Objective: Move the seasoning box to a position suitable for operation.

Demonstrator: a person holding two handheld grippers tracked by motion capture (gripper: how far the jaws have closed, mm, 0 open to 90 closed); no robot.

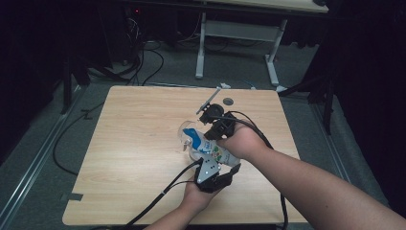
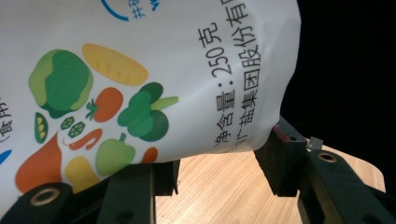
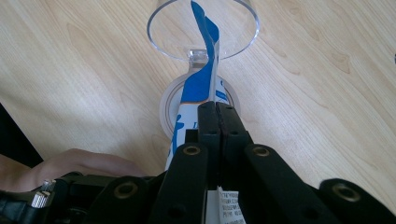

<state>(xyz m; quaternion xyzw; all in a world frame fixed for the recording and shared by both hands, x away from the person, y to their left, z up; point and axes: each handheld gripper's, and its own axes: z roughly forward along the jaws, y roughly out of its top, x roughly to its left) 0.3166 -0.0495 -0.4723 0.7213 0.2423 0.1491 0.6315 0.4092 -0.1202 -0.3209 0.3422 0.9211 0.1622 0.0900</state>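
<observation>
High view — both grippers (image 1: 221, 176) (image 1: 210, 125) grip bag (image 1: 210, 149).

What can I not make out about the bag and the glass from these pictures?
- Whether anything pours from the bag into the wine glass: right gripper view, too small to tell.
- Bag's top seam: right gripper view, the shut right claw covers it.
- Bag's brand text: left gripper view, cut off by the edges.
- Glass stem: high view, bag hides it.
</observation>
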